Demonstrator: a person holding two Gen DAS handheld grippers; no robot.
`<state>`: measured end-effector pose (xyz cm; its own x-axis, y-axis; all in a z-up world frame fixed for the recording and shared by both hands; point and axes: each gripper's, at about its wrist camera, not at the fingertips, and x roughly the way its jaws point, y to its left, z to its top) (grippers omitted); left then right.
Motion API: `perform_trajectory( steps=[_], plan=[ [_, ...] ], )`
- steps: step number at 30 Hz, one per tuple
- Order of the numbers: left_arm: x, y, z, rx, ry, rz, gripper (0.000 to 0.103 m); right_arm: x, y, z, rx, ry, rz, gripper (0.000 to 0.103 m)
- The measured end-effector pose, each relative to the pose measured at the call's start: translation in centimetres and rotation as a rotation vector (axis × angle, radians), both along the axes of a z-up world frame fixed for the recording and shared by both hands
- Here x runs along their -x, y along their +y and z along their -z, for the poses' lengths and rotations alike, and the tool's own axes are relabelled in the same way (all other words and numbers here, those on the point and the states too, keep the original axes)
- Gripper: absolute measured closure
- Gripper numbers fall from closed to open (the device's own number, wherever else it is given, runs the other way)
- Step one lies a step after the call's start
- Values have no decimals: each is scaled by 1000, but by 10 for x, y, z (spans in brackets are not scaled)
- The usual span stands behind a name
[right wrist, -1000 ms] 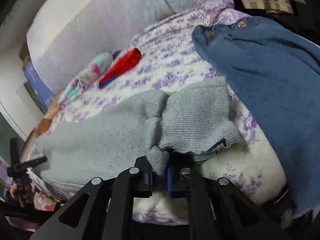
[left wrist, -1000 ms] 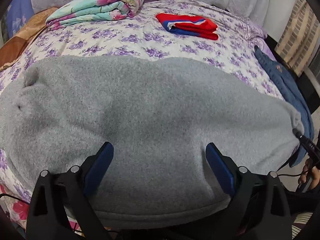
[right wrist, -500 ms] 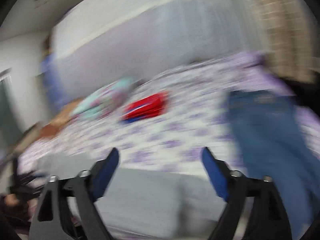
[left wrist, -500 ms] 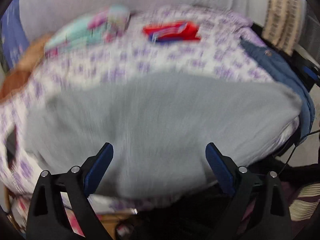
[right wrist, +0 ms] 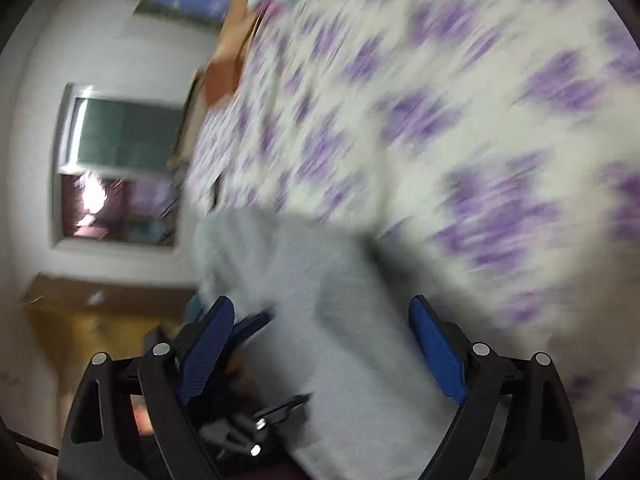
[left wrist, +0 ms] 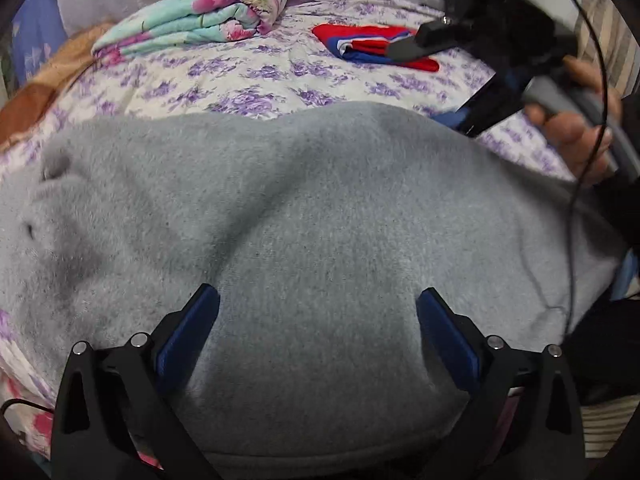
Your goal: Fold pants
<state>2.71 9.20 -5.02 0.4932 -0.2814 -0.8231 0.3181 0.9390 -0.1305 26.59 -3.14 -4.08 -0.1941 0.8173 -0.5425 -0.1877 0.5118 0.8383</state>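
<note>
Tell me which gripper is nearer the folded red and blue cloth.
Right. The right gripper hangs beside the red and blue cloth; the left gripper sits far back over the grey pants.

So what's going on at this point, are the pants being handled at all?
A person holds a gripper in each hand over grey pants spread on a floral bedspread. Neither grips them: the left gripper hovers open above the cloth, and the right gripper, jaws just opened and empty, is over the far part. No fold shows yet.
</note>
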Motion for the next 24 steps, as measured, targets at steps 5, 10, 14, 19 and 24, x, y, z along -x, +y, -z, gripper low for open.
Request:
perform_trajectory(
  steps=[5, 10, 14, 19, 24],
  plan=[
    [-7, 0, 0, 25, 27, 13, 5, -6, 31, -3, -97, 3, -94, 13],
    [-7, -1, 2, 15, 29, 11, 5, -20, 17, 6, -173, -24, 65, 26],
    [-4, 4, 0, 37, 29, 8, 5, -16, -16, 13, -149, -81, 171, 74],
    [-4, 3, -1, 25, 33, 8, 5, -27, -82, -11, -41, -223, 419, 76],
    [5, 10, -39, 10, -94, -14, 5, 35, -80, -65, -3, -355, 311, 63]
  ],
)
